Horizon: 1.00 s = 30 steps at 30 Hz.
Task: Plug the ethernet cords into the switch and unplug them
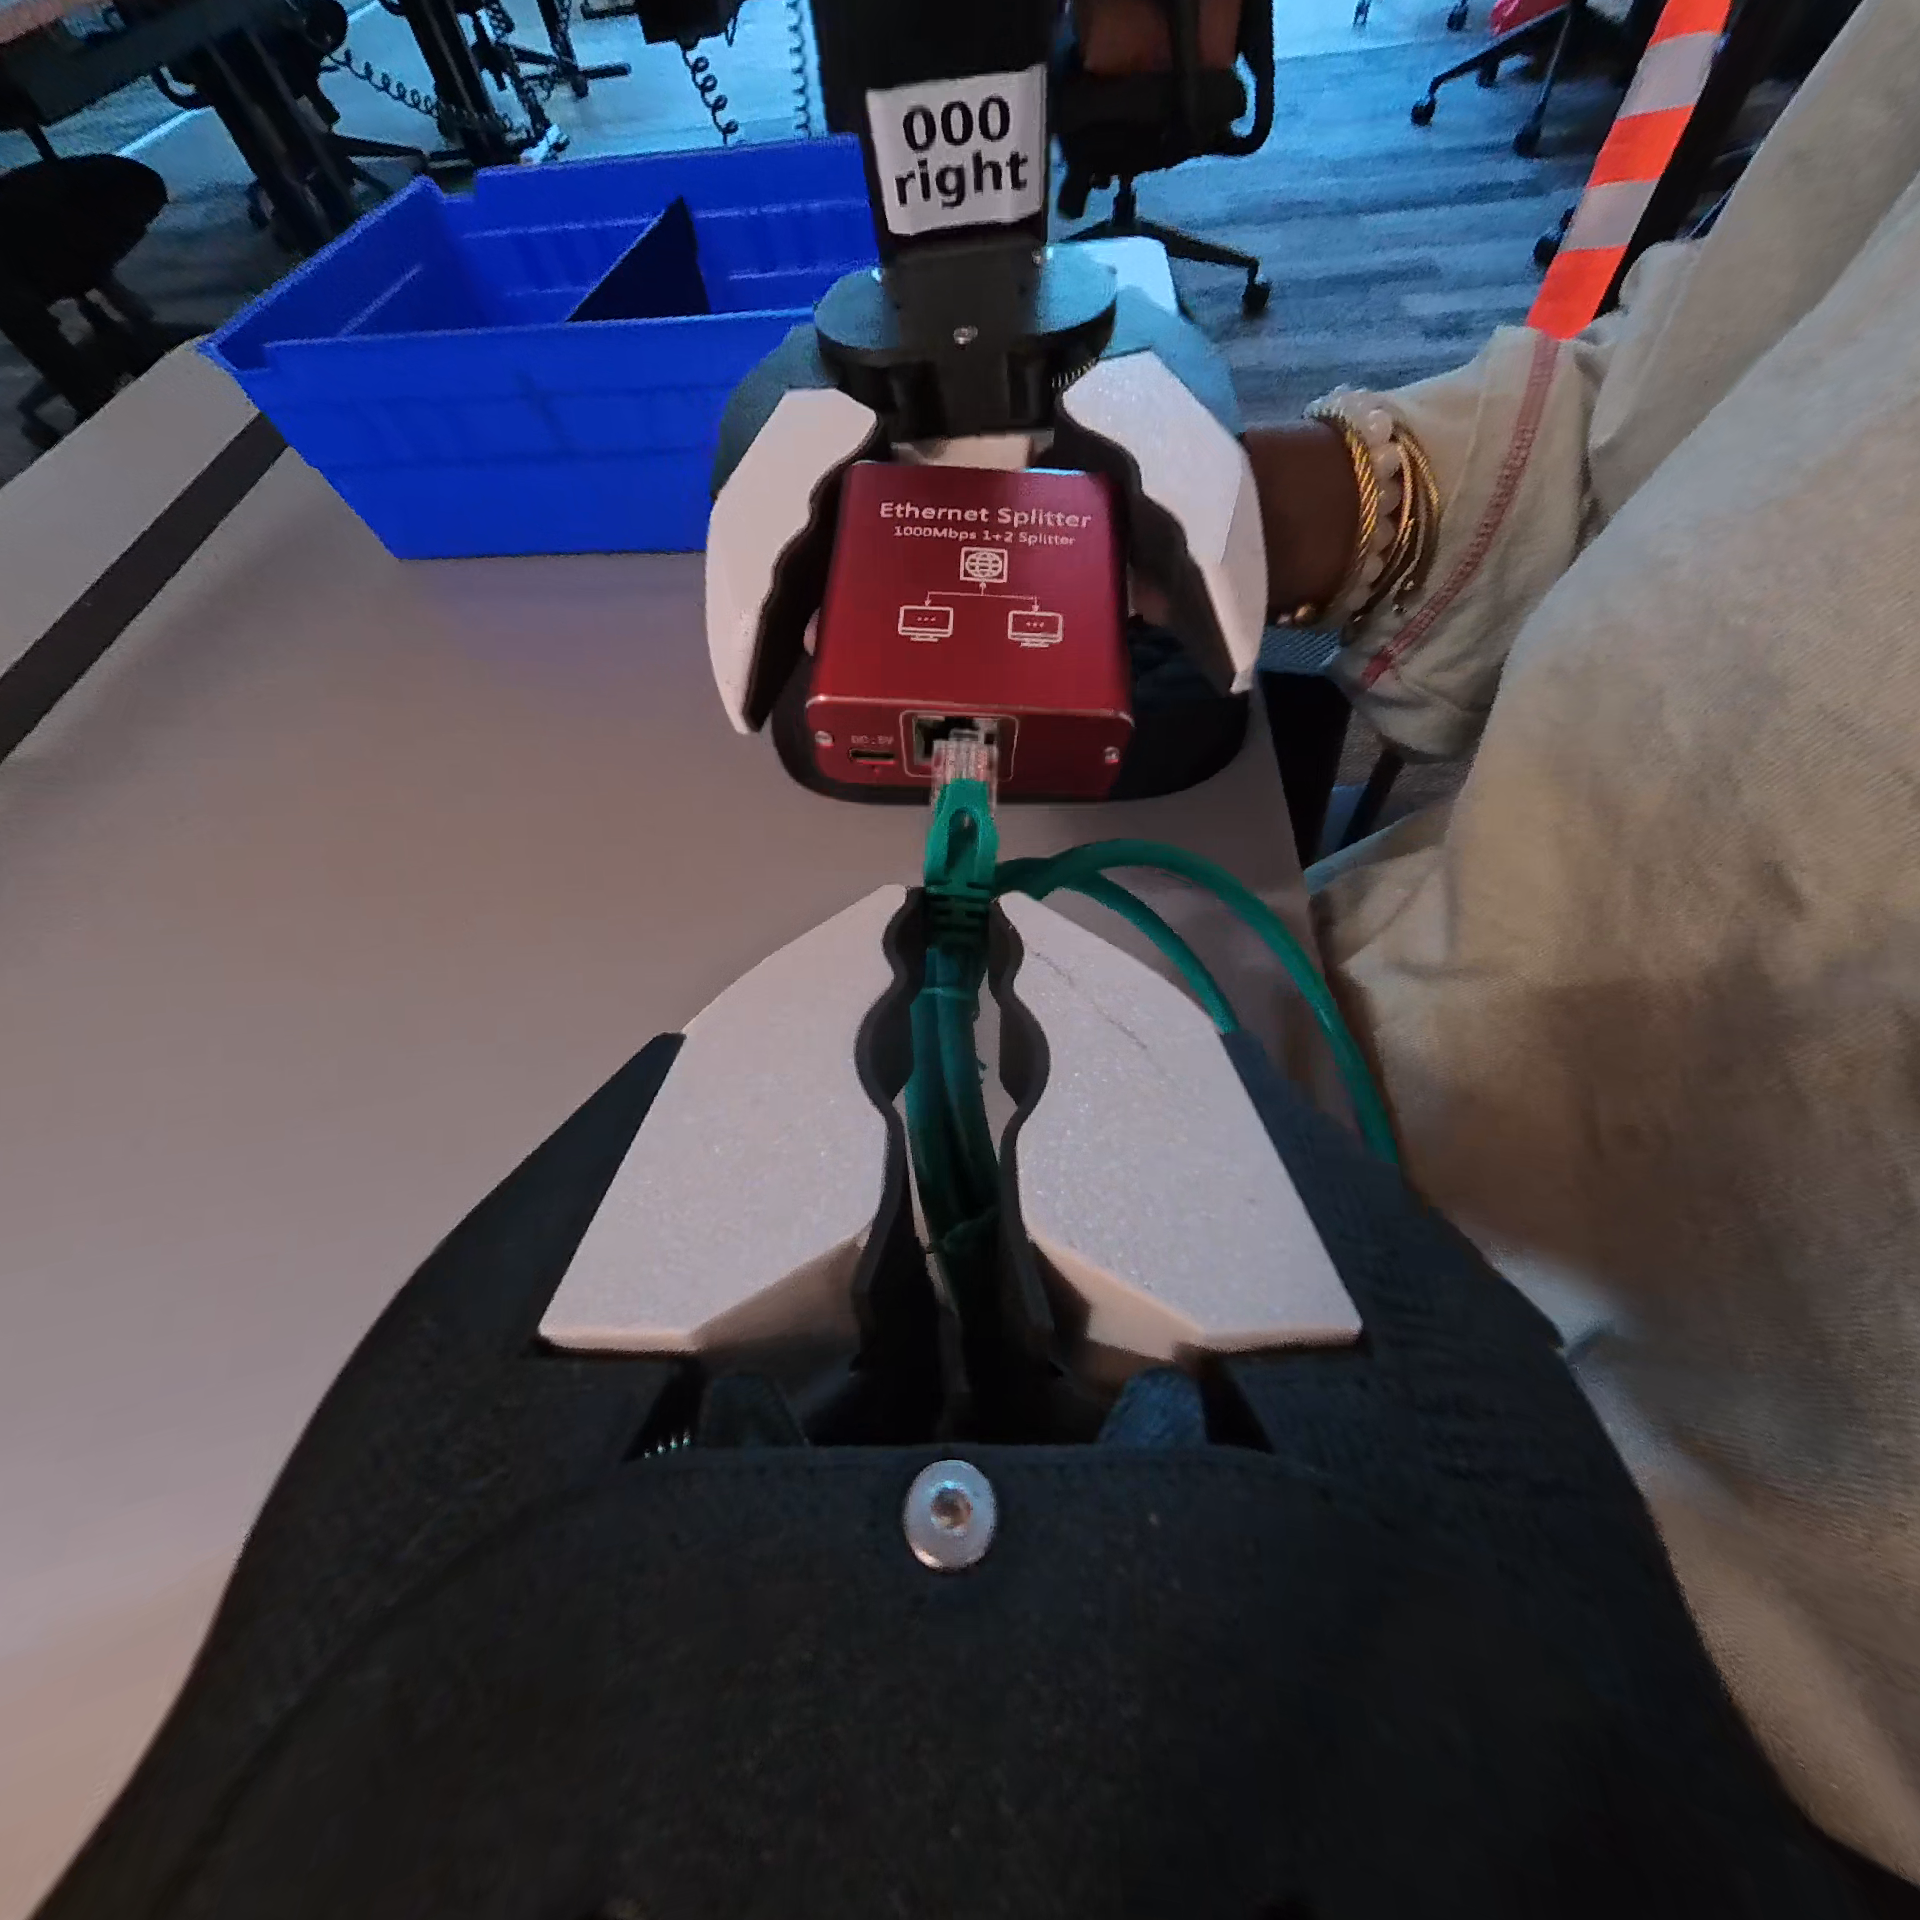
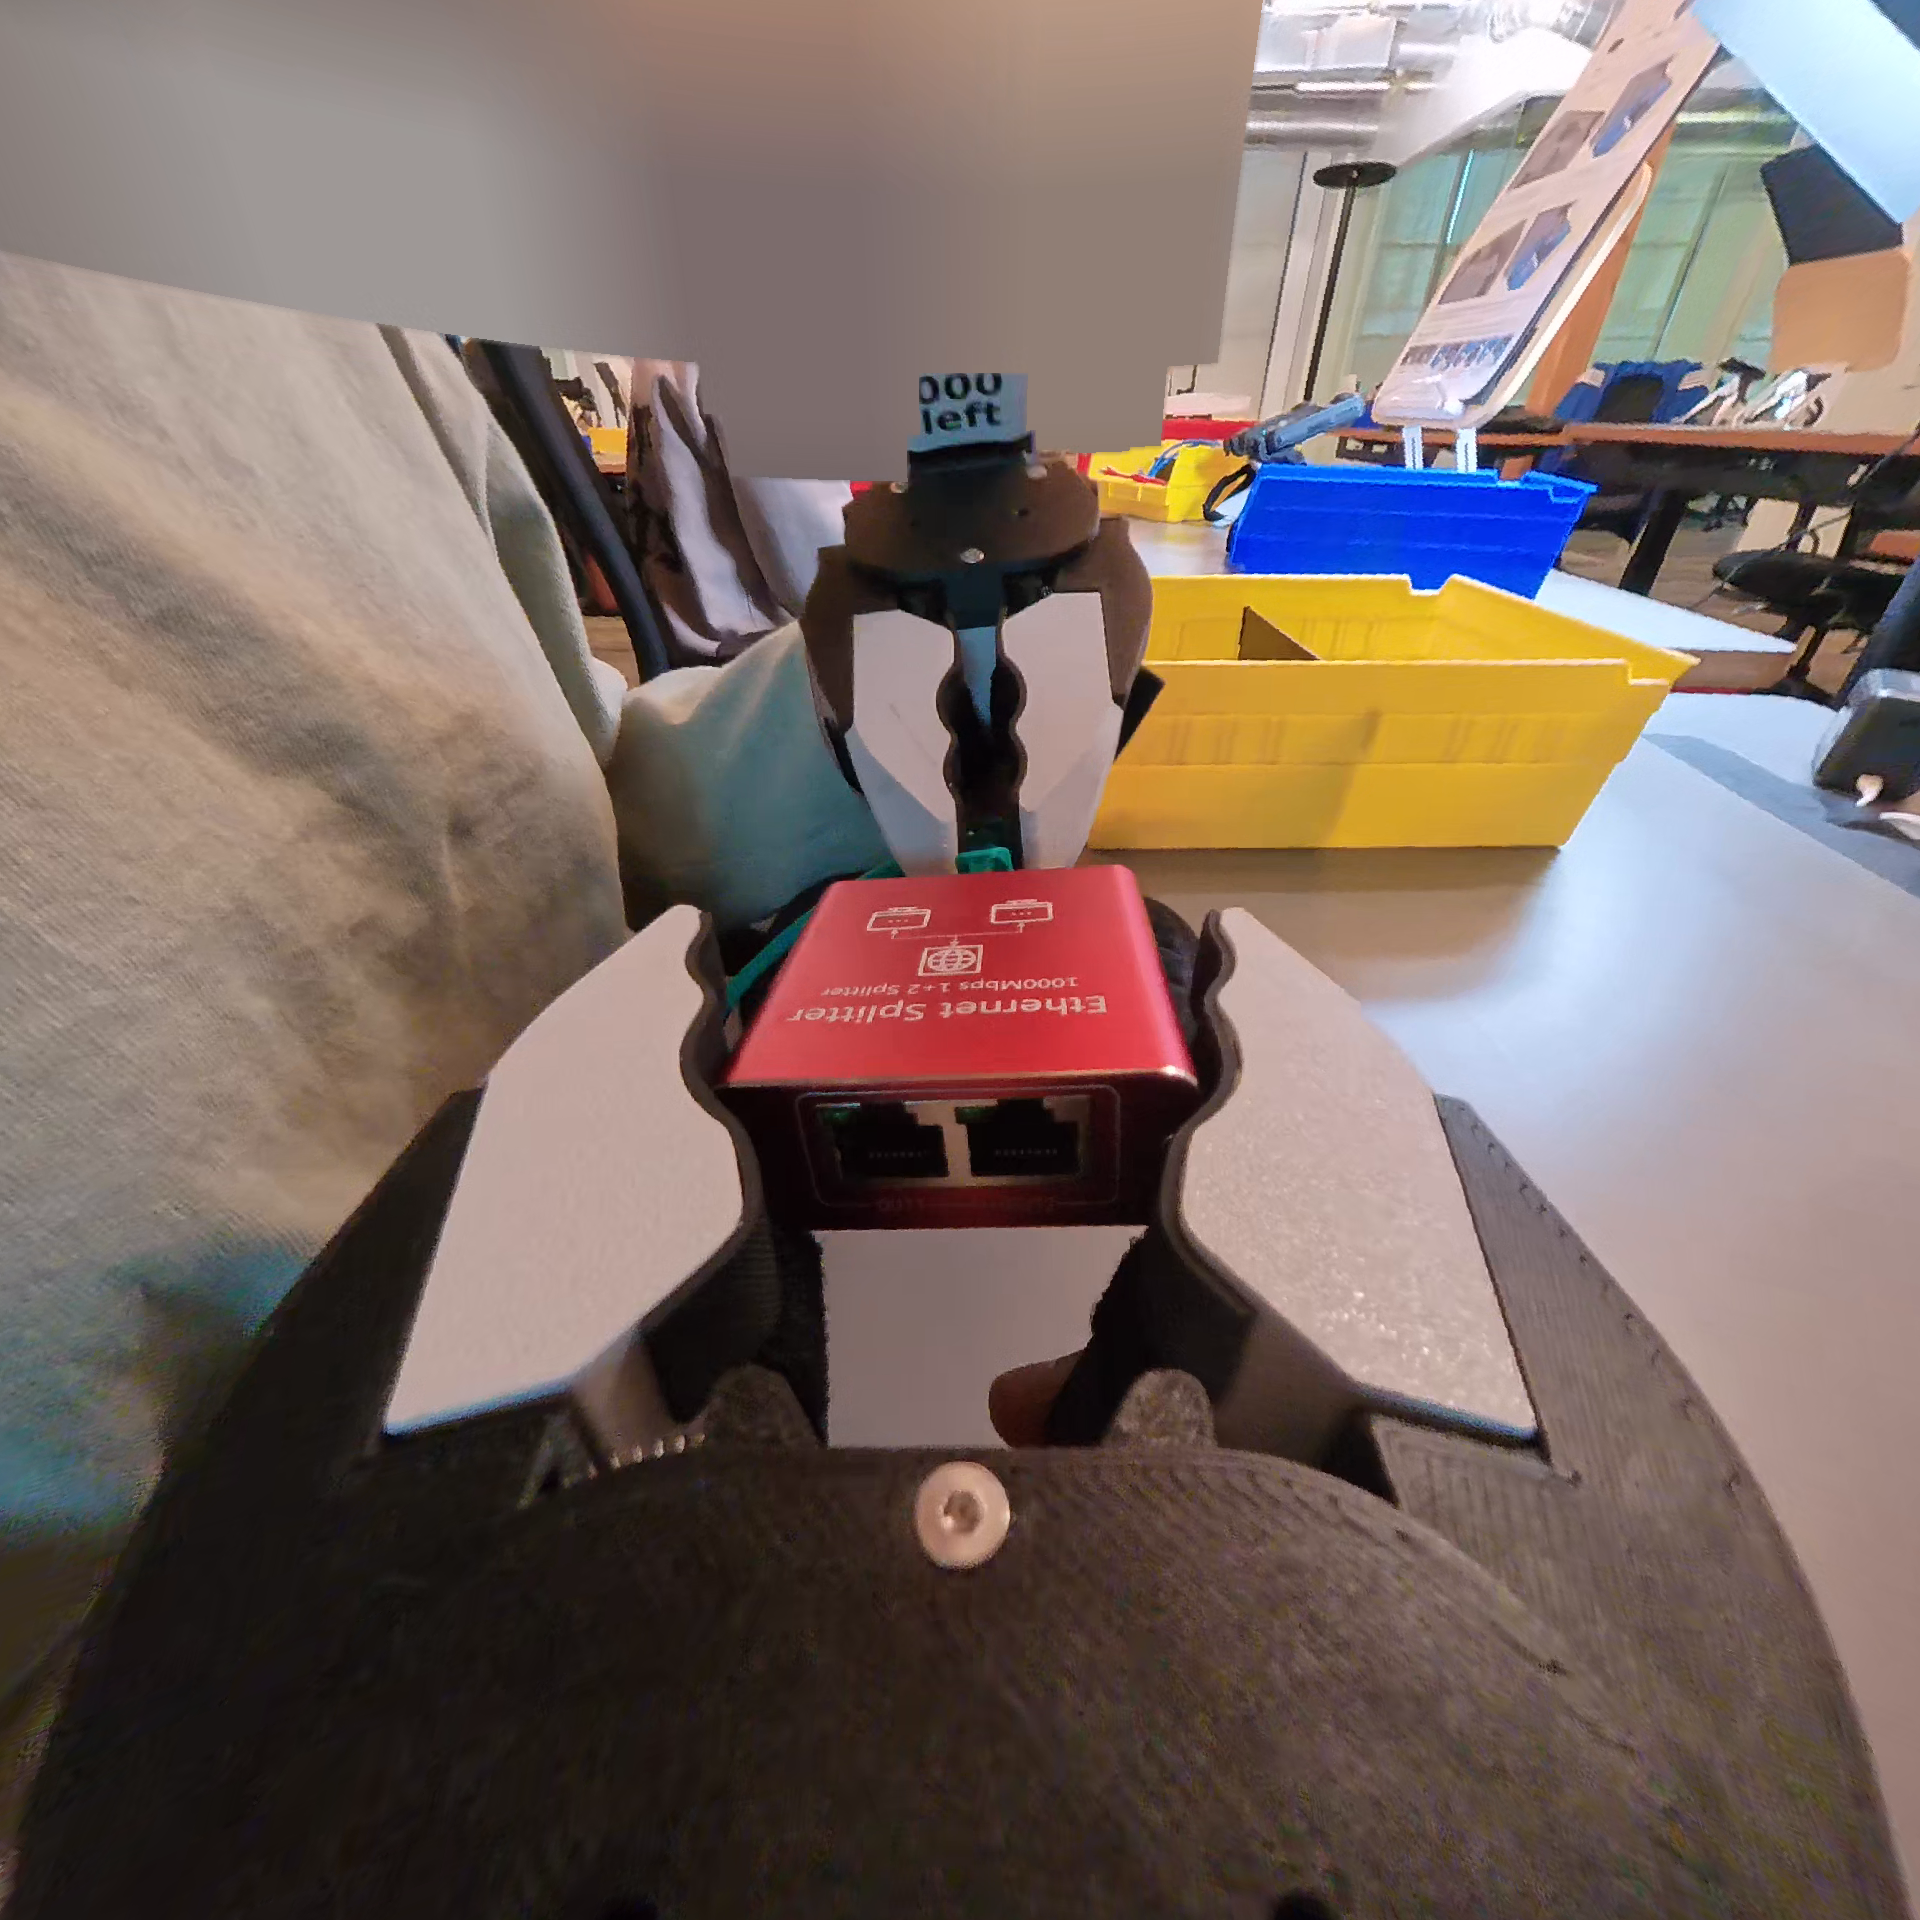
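The red switch (image 1: 971, 613) is clamped above the grey table (image 1: 364, 831) between the right gripper (image 1: 987, 665) fingers. The green ethernet cord (image 1: 956, 997), pinched by the left gripper (image 1: 951, 914), is held with its clear plug (image 1: 961, 764) at the single port; full seating cannot be told. Two empty ports (image 2: 961, 1143) are shown only in the right wrist view, where the grippers are seen pointed at each other.

One red switch (image 1: 971, 613), with one port on its near face in the left wrist view and two ports on the opposite face in the right wrist view. One green ethernet cord (image 1: 961, 1029). Two grippers: the left gripper (image 1: 954, 909) and the right gripper (image 2: 961, 1081). On the bench (image 1: 416, 831): one yellow bin (image 2: 1371, 727); two blue bins counted, one (image 1: 499, 384) at the far edge, another (image 2: 1403, 525) behind the yellow.
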{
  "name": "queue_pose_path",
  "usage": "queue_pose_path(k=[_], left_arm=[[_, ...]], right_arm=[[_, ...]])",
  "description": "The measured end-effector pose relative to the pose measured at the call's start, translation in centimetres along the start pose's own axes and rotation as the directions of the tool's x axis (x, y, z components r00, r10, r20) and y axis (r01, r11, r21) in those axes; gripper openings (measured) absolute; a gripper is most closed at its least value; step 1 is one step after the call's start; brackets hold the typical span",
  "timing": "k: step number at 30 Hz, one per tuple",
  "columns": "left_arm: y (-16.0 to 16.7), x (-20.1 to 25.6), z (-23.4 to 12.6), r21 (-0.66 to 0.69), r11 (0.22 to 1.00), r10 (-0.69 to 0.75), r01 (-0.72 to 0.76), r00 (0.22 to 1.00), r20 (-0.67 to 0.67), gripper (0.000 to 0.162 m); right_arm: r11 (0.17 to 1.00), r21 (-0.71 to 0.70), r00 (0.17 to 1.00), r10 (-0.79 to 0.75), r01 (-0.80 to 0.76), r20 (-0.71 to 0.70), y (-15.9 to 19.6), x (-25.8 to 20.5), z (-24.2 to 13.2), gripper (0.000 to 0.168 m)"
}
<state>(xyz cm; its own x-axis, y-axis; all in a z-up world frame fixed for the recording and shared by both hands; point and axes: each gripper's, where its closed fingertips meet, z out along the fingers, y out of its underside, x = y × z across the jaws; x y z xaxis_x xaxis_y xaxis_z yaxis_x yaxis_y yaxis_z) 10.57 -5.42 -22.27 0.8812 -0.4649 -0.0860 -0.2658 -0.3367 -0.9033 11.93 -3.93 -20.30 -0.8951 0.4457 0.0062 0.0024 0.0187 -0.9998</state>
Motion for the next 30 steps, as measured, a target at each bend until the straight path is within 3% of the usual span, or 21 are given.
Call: queue_pose_path(k=[13,21,24,26,28,30], left_arm=[[0.6,-0.1,1.1,-0.057,0.998,0.006,-0.006,1.000,-0.002,0.010],[3.6,-0.2,2.4,-0.234,0.969,0.082,-0.081,0.997,-0.005,0.010],[1.5,-1.4,1.4,-0.096,0.994,0.061,-0.054,0.996,0.067,0.012],[-0.1,-2.8,0.0,0.000,0.999,0.038,-0.038,0.988,0.151,0.029],[-1.9,-4.2,-1.5,0.098,0.989,0.078,-0.110,0.956,0.284,0.051],[-3.6,-4.7,-2.4,0.147,0.953,0.175,-0.266,0.876,0.449,0.057]], right_arm=[[0.995,-0.096,0.999,-0.039,0.038,-0.012,1.7,0.0,0.3,0.087],[0.956,-0.289,0.998,-0.057,0.048,-0.023,3.9,0.2,0.9,0.087],[0.968,-0.245,0.995,-0.074,0.057,-0.062,2.1,1.0,0.8,0.087],[0.977,-0.201,0.987,-0.097,0.070,-0.124,0.6,1.9,0.5,0.087],[0.983,-0.170,0.969,-0.099,0.061,-0.225,-0.7,3.3,0.0,0.087],[0.996,-0.085,0.944,-0.030,0.003,-0.330,-1.9,4.9,-0.6,0.087]])
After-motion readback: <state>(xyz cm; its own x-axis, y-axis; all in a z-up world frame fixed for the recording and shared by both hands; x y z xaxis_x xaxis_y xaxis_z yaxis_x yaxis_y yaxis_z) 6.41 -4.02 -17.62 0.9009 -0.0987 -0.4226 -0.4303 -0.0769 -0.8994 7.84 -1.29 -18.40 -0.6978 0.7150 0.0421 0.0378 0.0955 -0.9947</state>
